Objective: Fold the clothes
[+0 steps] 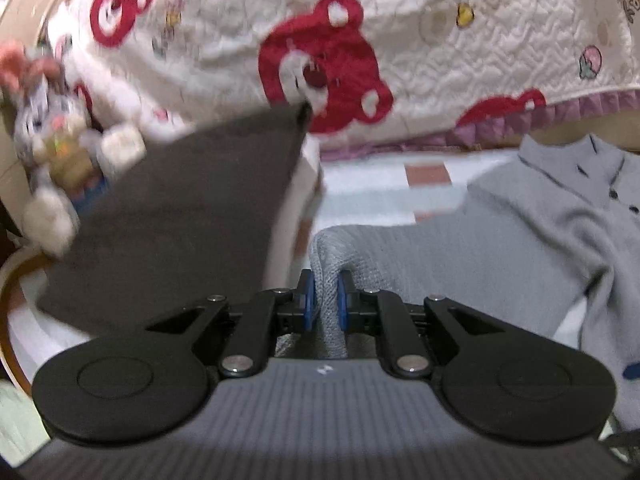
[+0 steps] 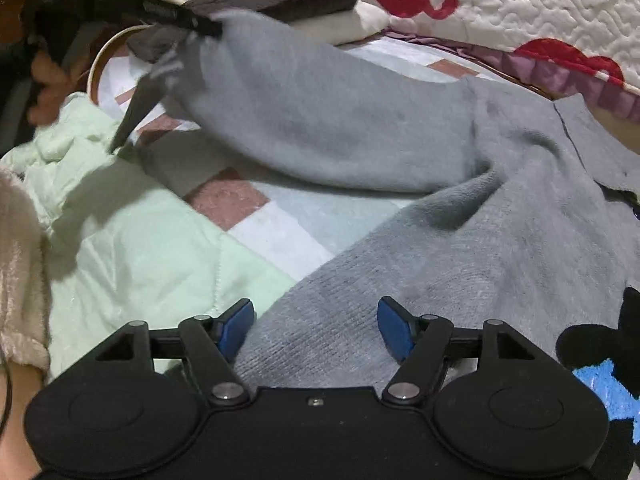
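Observation:
A grey knit polo sweater [image 1: 540, 232] lies spread on the bed, its collar and dark buttons at the right of the left wrist view. My left gripper [image 1: 326, 300] is shut on the cuff of its sleeve [image 1: 332, 264], pinched between the blue pads. In the right wrist view that sleeve [image 2: 328, 120] is lifted and stretches from the sweater body [image 2: 500, 248] toward the other gripper [image 2: 180, 20] at the upper left. My right gripper [image 2: 316, 326] hangs open just above the sweater's lower body, nothing between its fingers.
A folded dark grey garment [image 1: 180, 216] lies at the left by a plush rabbit [image 1: 52, 132]. A white quilt with red bears [image 1: 360, 60] fills the back. A pale green blanket [image 2: 132, 248] covers the near left, over a checked sheet [image 2: 280, 216]. A black and blue garment [image 2: 604, 360] lies at the right.

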The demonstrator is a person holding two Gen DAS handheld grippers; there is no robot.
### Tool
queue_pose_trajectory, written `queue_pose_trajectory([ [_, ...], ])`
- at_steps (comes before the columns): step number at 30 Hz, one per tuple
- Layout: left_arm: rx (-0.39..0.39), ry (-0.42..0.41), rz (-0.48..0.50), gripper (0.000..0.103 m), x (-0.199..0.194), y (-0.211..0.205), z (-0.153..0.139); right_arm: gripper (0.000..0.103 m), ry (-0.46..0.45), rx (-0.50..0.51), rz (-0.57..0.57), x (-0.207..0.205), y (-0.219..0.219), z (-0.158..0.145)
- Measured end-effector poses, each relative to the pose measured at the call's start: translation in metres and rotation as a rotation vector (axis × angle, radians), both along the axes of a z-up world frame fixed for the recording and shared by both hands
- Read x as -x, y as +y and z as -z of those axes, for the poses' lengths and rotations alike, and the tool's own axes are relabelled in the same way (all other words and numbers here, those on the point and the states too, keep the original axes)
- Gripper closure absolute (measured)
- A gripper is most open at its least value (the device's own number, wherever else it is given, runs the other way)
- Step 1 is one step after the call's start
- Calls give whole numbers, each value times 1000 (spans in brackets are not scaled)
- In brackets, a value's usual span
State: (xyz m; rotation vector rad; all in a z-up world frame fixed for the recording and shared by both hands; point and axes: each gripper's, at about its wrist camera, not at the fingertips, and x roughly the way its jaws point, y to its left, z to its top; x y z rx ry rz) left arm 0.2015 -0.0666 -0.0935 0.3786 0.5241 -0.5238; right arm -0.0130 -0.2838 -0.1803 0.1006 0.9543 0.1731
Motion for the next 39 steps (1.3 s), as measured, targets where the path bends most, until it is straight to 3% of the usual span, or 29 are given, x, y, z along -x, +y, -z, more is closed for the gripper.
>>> queue_pose_trajectory([
  [2,-13,-51,2,93,-9,-3,-18,30,2,-3,17,0,-3,1],
  [3,-20,-77,3,102,-14,-5,-27,30,3,-7,26,0,-5,0],
  [6,-62,-159,-1,103,-27,-10,-49,30,-26,7,37,4,-6,-7],
  [8,-63,-145,0,103,-39,-10,-57,29,-70,11,27,9,-8,-16],
  [11,10,31,33,103,-47,-7,-53,29,-145,-54,-13,14,-20,-30],
  [14,86,223,76,97,-35,-6,-26,29,-134,-49,14,14,-28,-33],
  [16,146,382,56,78,-24,-6,6,29,-119,-48,14,13,-29,-30],
  [17,169,439,44,73,-19,-6,21,29,-117,-32,13,14,-28,-28],
  [20,195,513,-7,65,-5,-8,63,29,-110,7,16,16,-26,-23],
  [21,175,493,-38,61,-3,-10,73,29,-108,17,19,16,-26,-22],
  [25,84,396,-126,61,-2,-18,92,29,-114,56,39,19,-33,-21],
  [32,91,338,-143,57,6,-19,87,29,-107,74,135,25,-56,-20],
  [34,85,288,-151,56,20,-16,77,29,-96,75,162,27,-63,-17],
  [35,79,263,-157,54,25,-16,74,29,-92,73,173,28,-66,-16],
  [39,3,138,-221,27,32,-22,73,29,-93,64,195,31,-75,-14],
])
